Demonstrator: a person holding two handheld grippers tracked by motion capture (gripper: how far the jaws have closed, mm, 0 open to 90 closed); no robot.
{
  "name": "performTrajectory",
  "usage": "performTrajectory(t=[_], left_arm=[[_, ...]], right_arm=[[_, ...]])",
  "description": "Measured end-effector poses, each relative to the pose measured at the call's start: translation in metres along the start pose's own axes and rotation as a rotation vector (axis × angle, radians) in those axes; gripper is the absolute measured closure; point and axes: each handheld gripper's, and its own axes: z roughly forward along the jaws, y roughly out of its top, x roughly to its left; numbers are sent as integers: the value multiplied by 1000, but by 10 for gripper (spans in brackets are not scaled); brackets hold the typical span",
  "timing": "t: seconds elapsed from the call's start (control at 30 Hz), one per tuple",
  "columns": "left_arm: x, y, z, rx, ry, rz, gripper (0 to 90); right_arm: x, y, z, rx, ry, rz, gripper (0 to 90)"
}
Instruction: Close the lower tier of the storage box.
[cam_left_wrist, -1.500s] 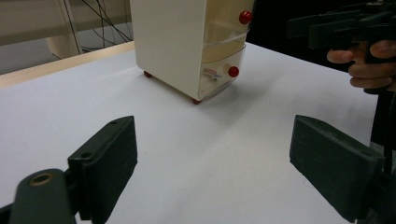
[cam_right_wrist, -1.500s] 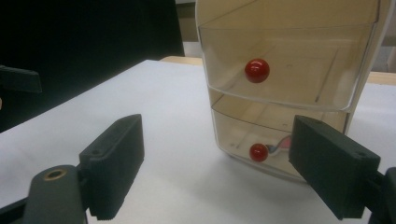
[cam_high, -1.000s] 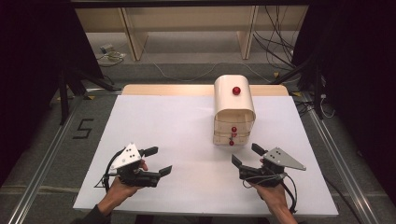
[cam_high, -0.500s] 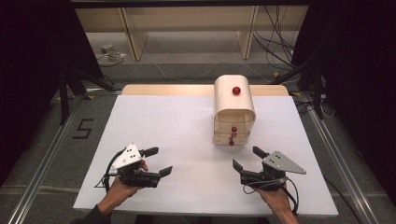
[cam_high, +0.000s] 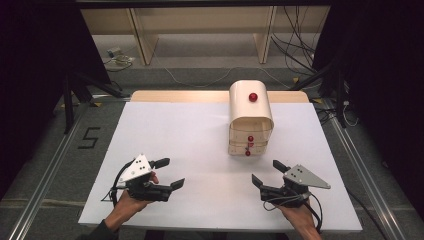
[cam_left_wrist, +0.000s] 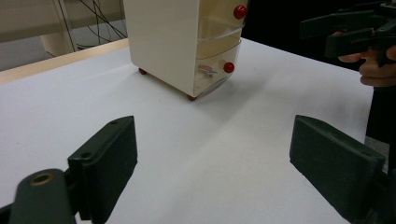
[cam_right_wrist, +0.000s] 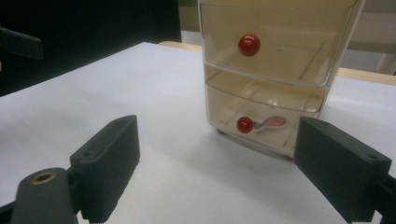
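A cream drawer cabinet (cam_high: 250, 120) with red ball knobs stands right of the table's middle, its clear drawers facing me. Both drawers are shut (cam_right_wrist: 266, 70); a small pink-and-blue object (cam_right_wrist: 273, 122) lies in the bottom one. My left gripper (cam_high: 168, 173) hovers open near the front left of the white table top, holding nothing, and it looks across at the cabinet (cam_left_wrist: 187, 42). My right gripper (cam_high: 269, 174) stands open just in front of the cabinet, empty, with the bottom knob (cam_right_wrist: 244, 124) between its jaws' lines of sight.
The white table top (cam_high: 190, 135) has a wooden strip (cam_high: 180, 96) along its far edge. Metal rails run along both sides on the floor, with a "5" mark (cam_high: 90, 137) at the left. Wooden furniture legs and cables lie beyond the table.
The right gripper has drifted slightly toward the person's near edge of the table. The left gripper has barely moved.
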Motion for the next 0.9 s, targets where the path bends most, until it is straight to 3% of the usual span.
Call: performTrajectory(t=[0.27, 0.53, 0.9], left_arm=[[0, 0, 0, 2, 0, 2, 147], [0, 0, 1, 3, -1, 2, 147], [-1, -1, 2, 8, -2, 4, 147]], right_arm=[[-2, -5, -3, 16, 1, 12, 151], [-2, -5, -6, -17, 0, 14, 152], [-6, -6, -6, -11, -14, 37, 153]])
